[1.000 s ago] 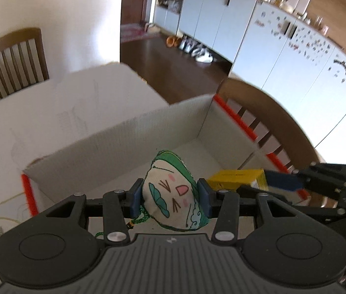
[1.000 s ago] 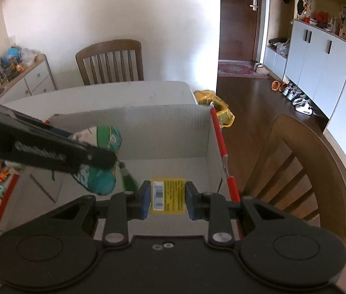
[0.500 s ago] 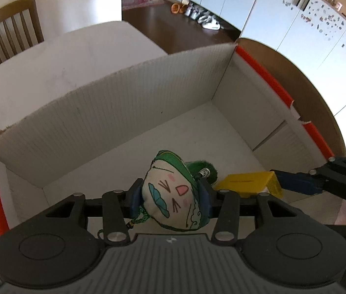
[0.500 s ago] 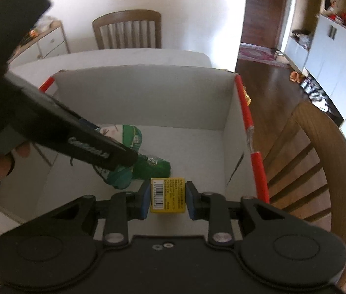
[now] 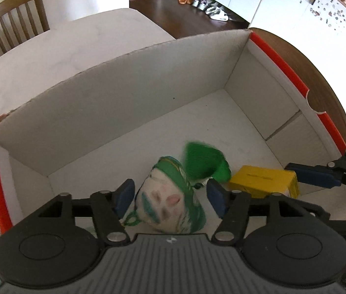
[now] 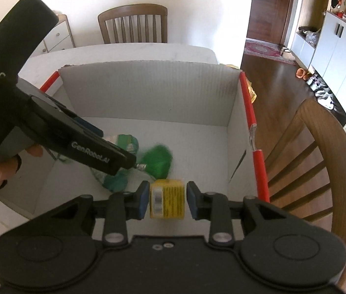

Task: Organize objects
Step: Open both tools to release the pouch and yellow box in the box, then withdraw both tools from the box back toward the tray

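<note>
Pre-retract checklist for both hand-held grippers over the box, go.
1. Left hand-held gripper clear of green-and-white plush charm: ok; jaws just opened, gaps both sides.
2. Plush inside white cardboard box: ok.
3. Right hand-held gripper clear of small yellow carton: ok; jaws just opening, narrow gaps.
4. Carton resting on box floor: cannot tell.
5. Grippers apart from each other: ok.

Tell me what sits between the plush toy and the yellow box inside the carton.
The toy's green tassel, between plush toy and yellow box; left wrist view.
</note>
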The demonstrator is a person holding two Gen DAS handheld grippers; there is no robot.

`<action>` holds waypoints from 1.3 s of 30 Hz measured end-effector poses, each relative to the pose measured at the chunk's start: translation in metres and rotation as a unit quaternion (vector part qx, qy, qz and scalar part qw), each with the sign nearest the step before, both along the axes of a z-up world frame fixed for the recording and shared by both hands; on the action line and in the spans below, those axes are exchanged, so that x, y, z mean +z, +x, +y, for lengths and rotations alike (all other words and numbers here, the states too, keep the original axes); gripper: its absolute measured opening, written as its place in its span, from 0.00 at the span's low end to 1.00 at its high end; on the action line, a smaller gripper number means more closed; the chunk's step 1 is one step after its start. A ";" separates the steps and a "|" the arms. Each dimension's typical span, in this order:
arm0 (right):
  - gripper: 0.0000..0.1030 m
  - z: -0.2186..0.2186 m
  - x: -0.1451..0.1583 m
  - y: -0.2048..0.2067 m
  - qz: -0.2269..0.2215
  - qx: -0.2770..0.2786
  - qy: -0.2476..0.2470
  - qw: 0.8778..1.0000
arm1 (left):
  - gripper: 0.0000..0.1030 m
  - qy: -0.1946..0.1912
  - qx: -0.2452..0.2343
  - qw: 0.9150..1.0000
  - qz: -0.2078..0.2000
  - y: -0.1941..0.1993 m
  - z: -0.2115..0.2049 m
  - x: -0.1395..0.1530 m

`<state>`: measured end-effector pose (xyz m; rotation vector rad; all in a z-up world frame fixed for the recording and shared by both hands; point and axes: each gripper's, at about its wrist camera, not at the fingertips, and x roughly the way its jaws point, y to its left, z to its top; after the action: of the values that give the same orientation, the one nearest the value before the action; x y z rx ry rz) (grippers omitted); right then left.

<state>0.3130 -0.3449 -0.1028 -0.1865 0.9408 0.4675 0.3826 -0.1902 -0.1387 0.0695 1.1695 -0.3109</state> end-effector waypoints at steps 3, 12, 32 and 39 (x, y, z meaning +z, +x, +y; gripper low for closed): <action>0.38 -0.001 0.003 -0.001 0.001 0.000 0.005 1.000 | 0.64 -0.003 0.006 1.000 -0.003 -0.002 0.003 0.004; 0.44 -0.004 0.018 -0.015 -0.008 -0.010 0.021 1.000 | 0.64 -0.019 0.011 0.999 -0.028 -0.020 0.013 0.029; 0.61 0.015 0.065 -0.066 -0.042 -0.037 0.080 0.995 | 0.73 -0.083 0.013 0.987 -0.140 -0.106 0.065 0.105; 0.71 0.035 0.076 -0.088 -0.058 -0.051 0.094 0.993 | 0.79 -0.082 0.033 0.981 -0.170 -0.137 0.093 0.119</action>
<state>0.2247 -0.3095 -0.0271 0.0043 0.7836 0.4438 0.2460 -0.0976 -0.0196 -0.0580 0.8023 -0.3216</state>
